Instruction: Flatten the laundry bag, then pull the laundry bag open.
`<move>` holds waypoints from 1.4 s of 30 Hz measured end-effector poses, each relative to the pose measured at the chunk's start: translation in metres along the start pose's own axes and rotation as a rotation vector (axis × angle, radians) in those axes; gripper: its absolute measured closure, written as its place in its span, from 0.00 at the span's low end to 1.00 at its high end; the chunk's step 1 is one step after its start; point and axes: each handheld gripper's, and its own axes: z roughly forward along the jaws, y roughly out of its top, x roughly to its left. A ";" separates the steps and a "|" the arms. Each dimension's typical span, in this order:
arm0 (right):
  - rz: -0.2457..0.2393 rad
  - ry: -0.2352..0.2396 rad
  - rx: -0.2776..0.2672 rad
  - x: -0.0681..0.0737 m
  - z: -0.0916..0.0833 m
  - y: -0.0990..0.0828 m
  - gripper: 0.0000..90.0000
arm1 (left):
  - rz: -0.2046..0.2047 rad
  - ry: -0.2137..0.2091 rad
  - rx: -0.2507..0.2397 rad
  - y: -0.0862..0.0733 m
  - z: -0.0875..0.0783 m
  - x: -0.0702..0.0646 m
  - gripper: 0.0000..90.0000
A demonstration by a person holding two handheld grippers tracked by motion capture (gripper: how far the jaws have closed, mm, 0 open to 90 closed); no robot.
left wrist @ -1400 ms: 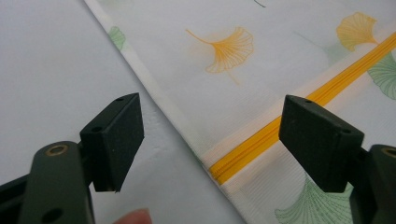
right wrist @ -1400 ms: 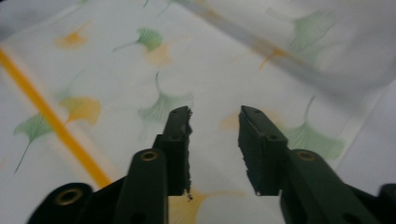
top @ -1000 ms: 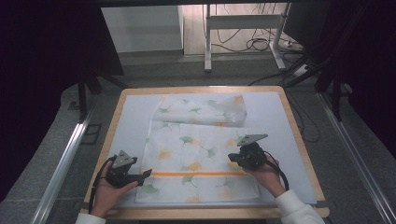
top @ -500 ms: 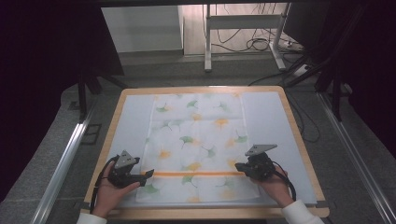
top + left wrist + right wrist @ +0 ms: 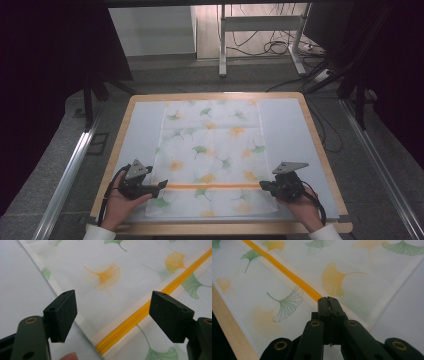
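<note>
Spreading cloth [image 5: 210, 155] flat: right gripper [image 5: 328, 300] fingers pressed together, possibly pinching its edge to pull it taut; left gripper [image 5: 112, 315] fingers spread, over zipper [image 5: 140, 315]

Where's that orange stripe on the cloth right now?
In the high view the orange stripe runs across the near part of the cloth, from the left gripper to the right gripper.
</note>
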 end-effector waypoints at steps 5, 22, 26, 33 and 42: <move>0.021 -0.010 -0.009 -0.003 -0.009 -0.010 0.99 | 0.008 -0.011 -0.010 0.005 0.001 -0.004 0.25; 0.015 0.001 0.000 0.003 -0.016 -0.020 0.99 | 0.077 -0.075 -0.026 0.033 0.001 -0.041 0.30; 0.005 0.002 0.006 0.007 -0.016 -0.021 0.99 | 0.086 -0.101 -0.027 0.039 0.003 -0.049 0.30; 0.002 -0.003 0.011 0.010 -0.017 -0.026 0.99 | 0.124 -0.122 -0.020 0.054 0.018 -0.064 0.27; -0.007 -0.012 0.026 0.010 -0.014 -0.024 0.99 | 0.196 -0.181 0.016 0.074 0.045 -0.092 0.27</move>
